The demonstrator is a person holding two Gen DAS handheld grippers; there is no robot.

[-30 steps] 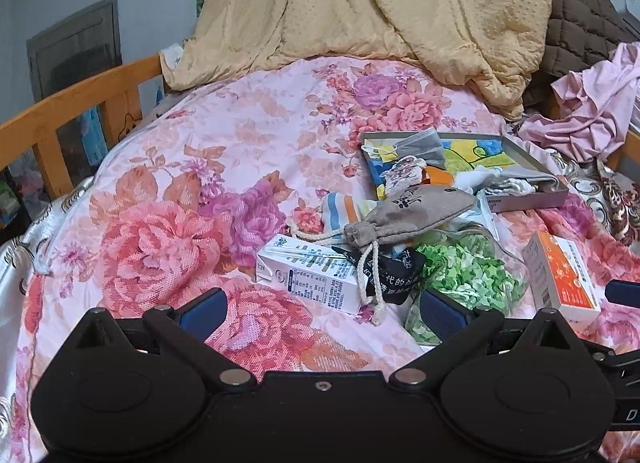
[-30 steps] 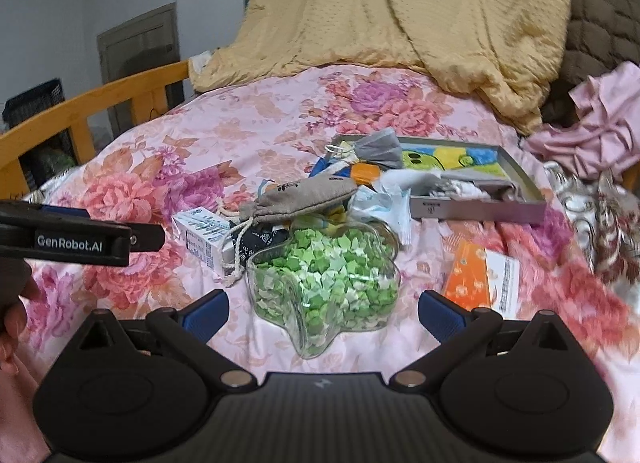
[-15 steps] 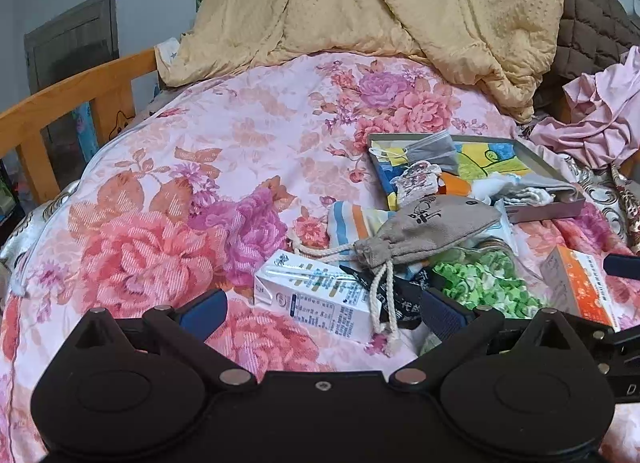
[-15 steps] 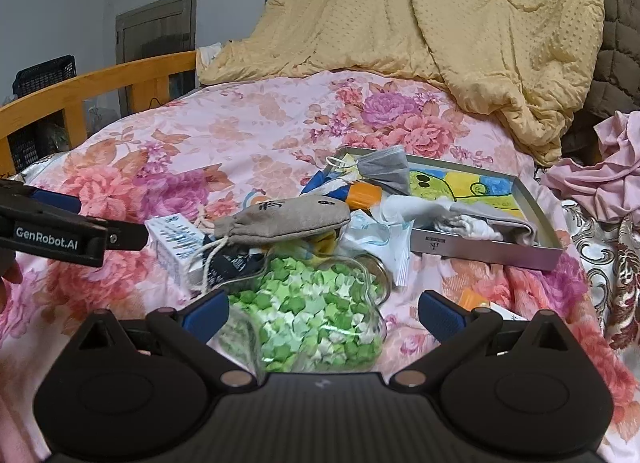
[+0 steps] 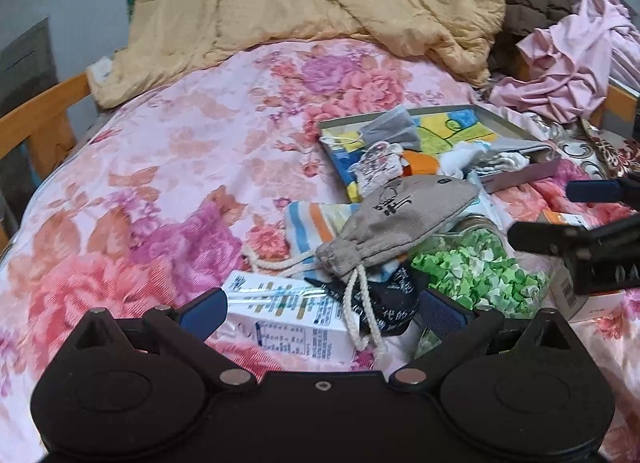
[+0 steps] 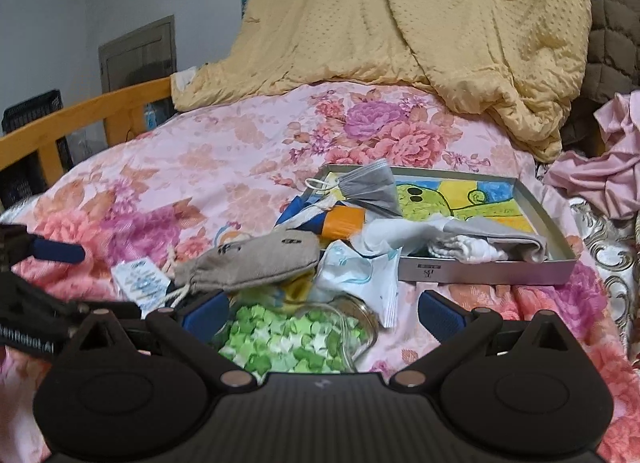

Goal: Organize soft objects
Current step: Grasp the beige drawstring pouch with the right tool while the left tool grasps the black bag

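Floral bedspread (image 5: 168, 167), mid-bed: grey drawstring pouch (image 5: 404, 223), long axis slanting, just beyond left gripper (image 5: 322, 309); right gripper (image 6: 322, 313) farther; both wide, empty.

Both tools have moved in closer to the pile

The left tool (image 5: 323, 315) has slid forward, so the white carton (image 5: 280, 313) and the grey string bag (image 5: 404, 219) now look bigger and sit right at its open tips. The right tool (image 6: 323, 313) has dropped lower over the jar of green paper stars (image 6: 296, 337), which now lies between its blue pads (image 6: 206, 313).
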